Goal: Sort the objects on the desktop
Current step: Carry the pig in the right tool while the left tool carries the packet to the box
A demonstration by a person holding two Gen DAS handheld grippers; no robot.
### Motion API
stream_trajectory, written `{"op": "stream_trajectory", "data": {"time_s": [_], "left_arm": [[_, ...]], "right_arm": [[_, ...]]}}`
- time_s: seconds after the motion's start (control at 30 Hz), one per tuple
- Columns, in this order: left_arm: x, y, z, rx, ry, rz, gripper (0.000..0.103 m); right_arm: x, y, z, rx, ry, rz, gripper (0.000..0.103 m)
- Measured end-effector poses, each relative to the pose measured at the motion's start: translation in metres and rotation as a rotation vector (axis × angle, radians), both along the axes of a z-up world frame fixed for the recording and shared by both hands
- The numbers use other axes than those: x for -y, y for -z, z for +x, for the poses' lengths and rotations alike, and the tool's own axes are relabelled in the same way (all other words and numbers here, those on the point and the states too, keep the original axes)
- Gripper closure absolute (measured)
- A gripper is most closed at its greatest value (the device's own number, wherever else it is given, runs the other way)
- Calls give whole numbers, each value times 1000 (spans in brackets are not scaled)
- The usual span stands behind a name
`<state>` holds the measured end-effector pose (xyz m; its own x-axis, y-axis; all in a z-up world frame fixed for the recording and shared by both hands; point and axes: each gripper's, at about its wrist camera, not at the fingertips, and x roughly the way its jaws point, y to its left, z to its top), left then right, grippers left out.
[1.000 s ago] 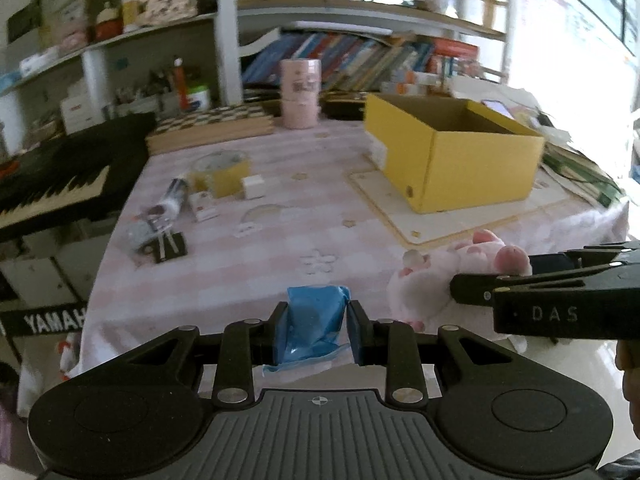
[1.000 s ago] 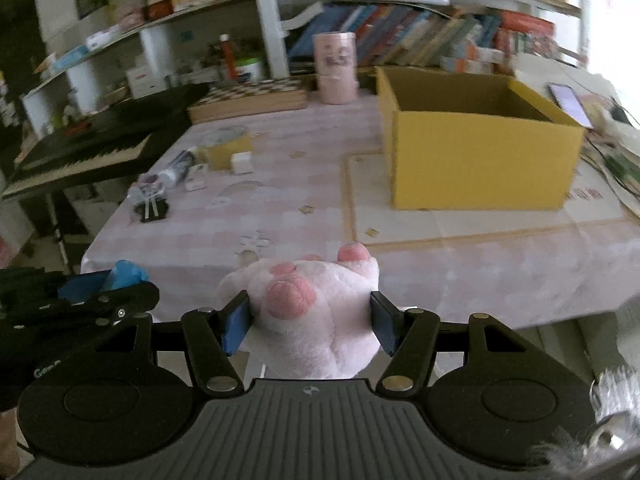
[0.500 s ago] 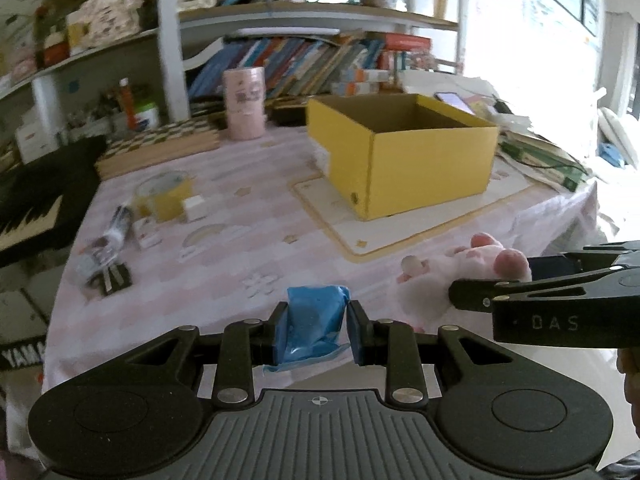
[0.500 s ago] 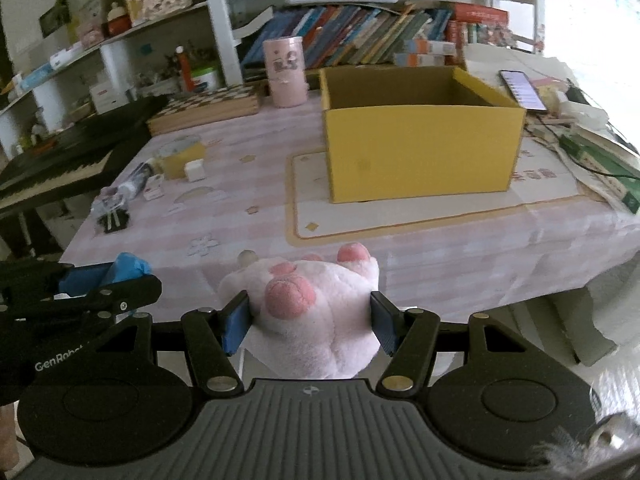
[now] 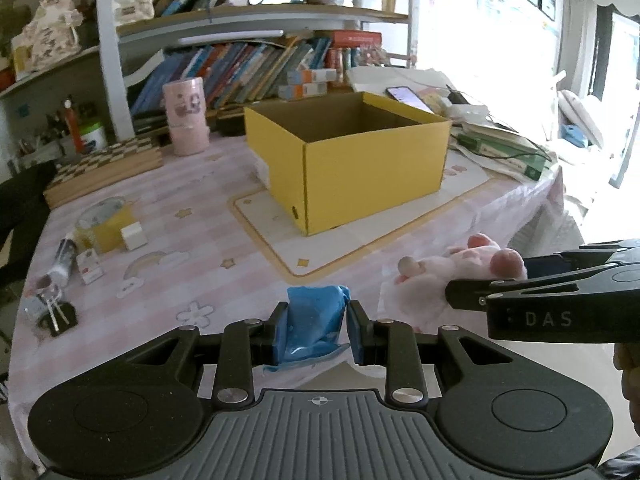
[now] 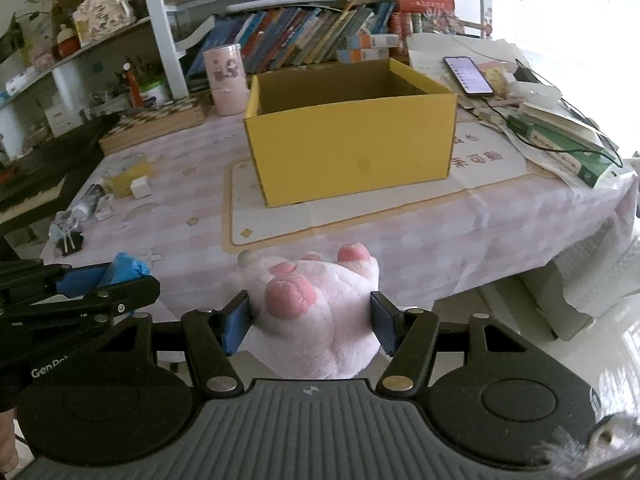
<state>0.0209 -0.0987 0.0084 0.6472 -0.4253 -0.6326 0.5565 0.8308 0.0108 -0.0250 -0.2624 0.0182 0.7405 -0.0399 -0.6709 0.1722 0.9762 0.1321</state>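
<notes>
Pink-checked cloth covers the table [image 6: 460, 236], the largest surface in both views. On it, standing on a pale cream mat [image 6: 360, 212], is the open yellow cardboard box [image 6: 352, 148], nothing visible inside it from these angles.

Right gripper [image 6: 312, 320]: jaws partly open, pads pressed against both sides of a pink plush paw [image 6: 316, 312], pink toe pads facing up. Paw is held in the air just short of the table's near edge, box beyond it. In the left wrist view the same paw [image 5: 448, 276] shows side-on at right, gripped by the right gripper [image 5: 476, 296].

Left gripper [image 5: 314, 328]: jaws narrow, clamped on a crumpled blue packet [image 5: 316, 320], also held at the table's near edge. In the right wrist view only its top corner [image 6: 124, 268] shows above the left gripper's fingers [image 6: 100, 296].

Left end of table, small items grouped near one another: yellow tape roll [image 5: 104, 224], white cube [image 5: 134, 236] touching it, small white box [image 5: 90, 266], a tube [image 5: 64, 260], a black binder clip [image 5: 58, 316].

Right wrist view only: a phone [image 6: 468, 74], screen lit, fully seen, and a green-edged book [image 6: 560, 148] at the table's right end. Left wrist view only: part of a hand [image 5: 630, 384] at the right edge.
</notes>
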Motion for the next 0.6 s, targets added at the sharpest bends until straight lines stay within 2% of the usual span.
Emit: {"op": "stream_trajectory", "data": {"time_s": [0.6], "left_arm": [[32, 2, 19, 0, 32, -10, 75]], "right_arm": [[32, -1, 15, -18, 26, -14, 44]]}}
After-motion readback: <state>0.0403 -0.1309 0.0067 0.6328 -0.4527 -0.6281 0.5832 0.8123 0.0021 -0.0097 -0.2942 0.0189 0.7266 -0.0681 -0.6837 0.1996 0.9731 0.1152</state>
